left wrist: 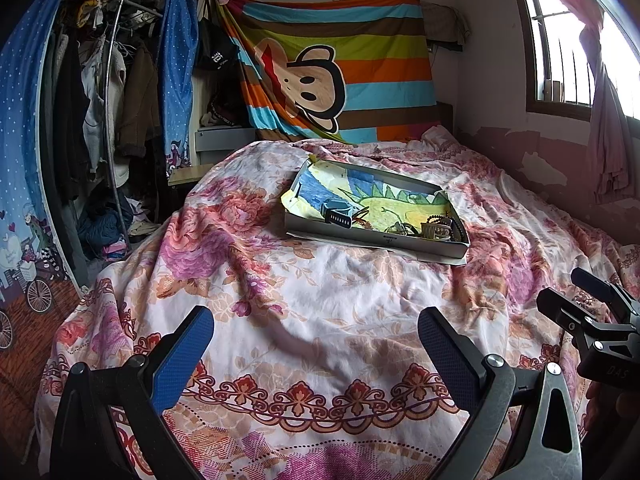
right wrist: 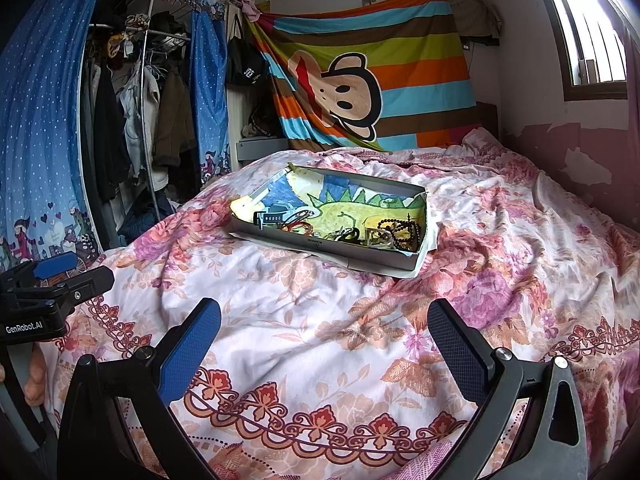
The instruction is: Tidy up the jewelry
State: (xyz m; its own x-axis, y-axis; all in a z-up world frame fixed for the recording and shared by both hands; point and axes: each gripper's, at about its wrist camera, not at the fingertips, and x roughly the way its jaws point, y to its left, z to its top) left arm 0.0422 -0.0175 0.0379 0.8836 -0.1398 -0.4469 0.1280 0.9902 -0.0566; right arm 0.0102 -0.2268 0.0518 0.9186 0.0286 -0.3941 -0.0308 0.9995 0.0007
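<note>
Tongs well short of jewelry

Before me lies a bed under a floral cover. Behind it a striped monkey sheet hangs on the wall. At my left stands an open wardrobe with blue curtains; daylight enters the window at right.

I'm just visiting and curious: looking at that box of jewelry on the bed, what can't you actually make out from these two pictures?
- Jewelry pile in the box, both views: too small and tangled to count or name each piece.
- Print on the box's near wall: too small to read.
- Box floor: partly hidden by the near wall.
- Left gripper and right gripper: handles cut off by the bottom edge.
</note>
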